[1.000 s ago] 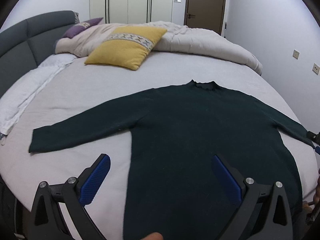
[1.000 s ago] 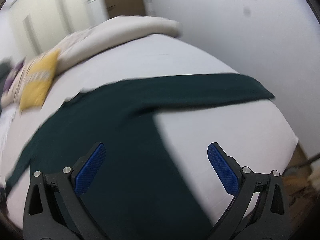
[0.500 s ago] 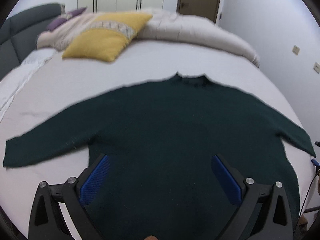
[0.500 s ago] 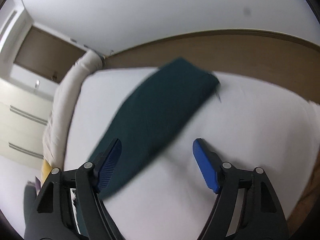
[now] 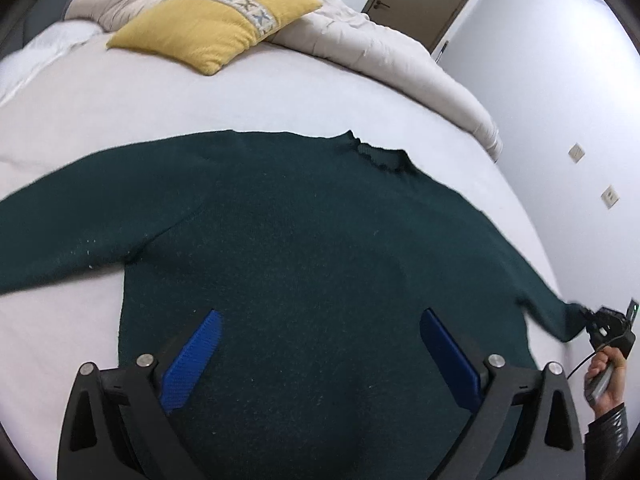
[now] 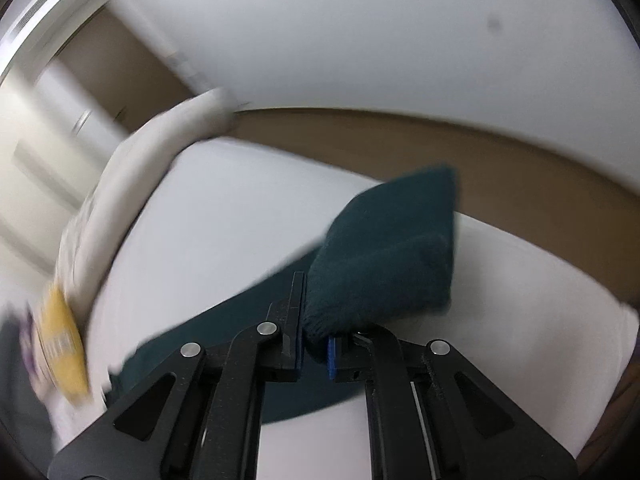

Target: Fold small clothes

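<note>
A dark green long-sleeved sweater (image 5: 312, 248) lies flat on the white bed (image 5: 120, 92), neck toward the pillows, sleeves spread to both sides. My left gripper (image 5: 320, 356) is open and empty, hovering over the sweater's lower body. My right gripper (image 6: 314, 344) is shut on the cuff end of the right sleeve (image 6: 392, 256), which bunches up past the fingers. In the left wrist view the right gripper (image 5: 608, 324) shows at the far right, holding the sleeve end at the bed's edge.
A yellow pillow (image 5: 216, 20) and a rolled beige duvet (image 5: 384, 56) lie at the head of the bed. A white wall with sockets (image 5: 576, 152) runs along the right. Brown floor (image 6: 440, 140) lies beyond the bed's edge.
My right gripper has closed on the right sleeve's cuff, which was between its open fingers before. My left gripper has moved lower and closer over the sweater's body.
</note>
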### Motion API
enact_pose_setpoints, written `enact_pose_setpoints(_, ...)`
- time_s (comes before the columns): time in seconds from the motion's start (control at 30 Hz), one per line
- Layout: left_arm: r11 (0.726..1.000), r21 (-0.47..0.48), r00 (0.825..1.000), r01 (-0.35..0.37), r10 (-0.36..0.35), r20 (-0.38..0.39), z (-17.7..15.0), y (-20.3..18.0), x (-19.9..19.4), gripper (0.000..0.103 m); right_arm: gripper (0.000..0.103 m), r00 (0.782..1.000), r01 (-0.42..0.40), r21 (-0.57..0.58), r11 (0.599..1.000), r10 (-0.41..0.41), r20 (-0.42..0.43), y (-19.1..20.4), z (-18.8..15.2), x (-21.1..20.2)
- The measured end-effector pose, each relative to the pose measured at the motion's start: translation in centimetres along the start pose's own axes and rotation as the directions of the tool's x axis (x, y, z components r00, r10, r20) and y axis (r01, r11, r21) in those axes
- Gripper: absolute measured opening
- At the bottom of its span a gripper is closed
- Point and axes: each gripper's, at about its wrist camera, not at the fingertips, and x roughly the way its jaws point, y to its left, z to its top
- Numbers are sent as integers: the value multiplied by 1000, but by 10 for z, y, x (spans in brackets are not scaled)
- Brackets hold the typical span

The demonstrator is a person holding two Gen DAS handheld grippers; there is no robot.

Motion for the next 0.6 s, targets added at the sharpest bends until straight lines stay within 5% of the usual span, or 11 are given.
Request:
enact_pose_setpoints(0.1, 999, -38, 999, 32, -32, 4, 2, 9, -5, 96, 6, 996, -92, -289, 953, 91, -19, 108, -17, -3)
enact_pose_setpoints(0.2, 994, -80, 998, 68, -66, 21, 4, 24, -13, 93, 6, 983, -181, -520, 835, 161, -84, 209, -65, 2)
enact_pose_setpoints(0.33, 989, -118, 996, 86, -83, 31, 6, 44, -17, 93, 6, 962, -273, -687, 673, 175, -212, 304, -157, 22)
enact_pose_setpoints(0.47, 985, -149, 996, 93, -90, 29, 7, 63, -15, 93, 10, 931, -344, -718, 605, 121, -343, 340, -236, 49)
enact_pose_setpoints(0.53, 982, -156, 995, 104, -102, 18, 7, 66, -10, 93, 24, 916, -373, -722, 583, 107, -387, 330, -279, 44)
enact_pose_setpoints(0.6, 982, -152, 993, 115, -115, 5, 9, 63, -3, 93, 62, 897, -414, -706, 575, 125, -424, 302, -311, 21)
